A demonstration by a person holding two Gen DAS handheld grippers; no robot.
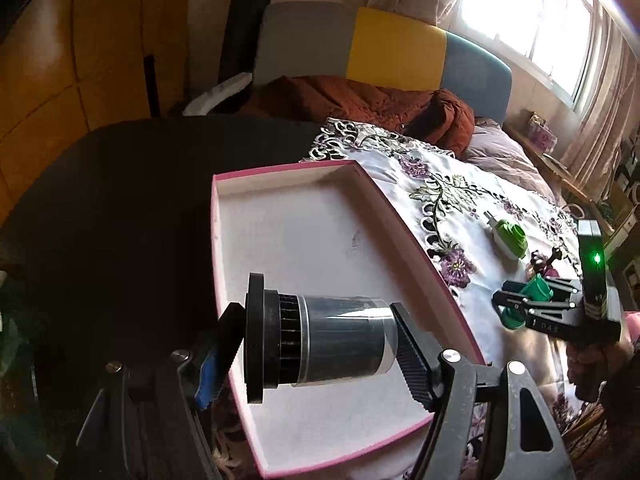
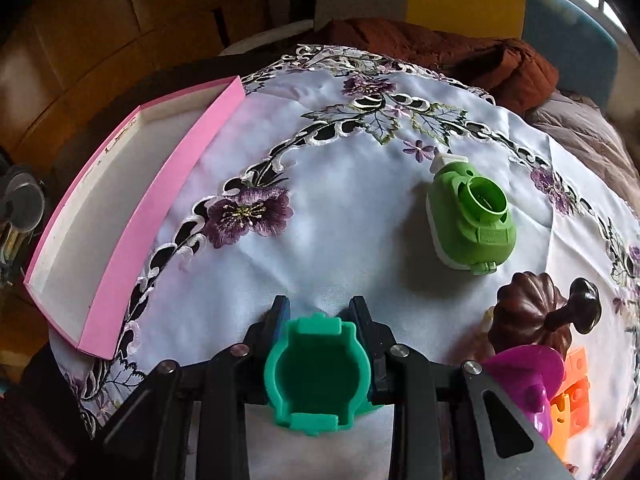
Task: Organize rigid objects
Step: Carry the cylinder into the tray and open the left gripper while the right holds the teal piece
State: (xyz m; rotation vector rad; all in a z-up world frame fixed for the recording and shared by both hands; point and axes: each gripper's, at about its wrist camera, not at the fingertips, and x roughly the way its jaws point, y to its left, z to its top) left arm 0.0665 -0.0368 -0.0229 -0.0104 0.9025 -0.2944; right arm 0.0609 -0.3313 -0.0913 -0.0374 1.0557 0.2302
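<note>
My left gripper (image 1: pixel 320 344) is shut on a black and clear cylinder (image 1: pixel 320 340), held sideways over the pink box (image 1: pixel 288 216), which has a white inside. My right gripper (image 2: pixel 320 320) is shut on a teal green ring-shaped cup (image 2: pixel 316 372), above the white embroidered cloth (image 2: pixel 340 240). The right gripper also shows in the left wrist view (image 1: pixel 520 304), to the right of the box. A light green plug-in device (image 2: pixel 468 220) lies on the cloth ahead and right of the right gripper. The box sits at the left in the right wrist view (image 2: pixel 160 208).
A dark brown pumpkin-shaped piece (image 2: pixel 528 316), a brown knob (image 2: pixel 580 308), a magenta piece (image 2: pixel 524 384) and orange blocks (image 2: pixel 572 396) lie at the right. A rust-coloured blanket (image 1: pixel 360 104) and a multicoloured headboard (image 1: pixel 396 48) are behind. A dark surface (image 1: pixel 120 208) lies left of the box.
</note>
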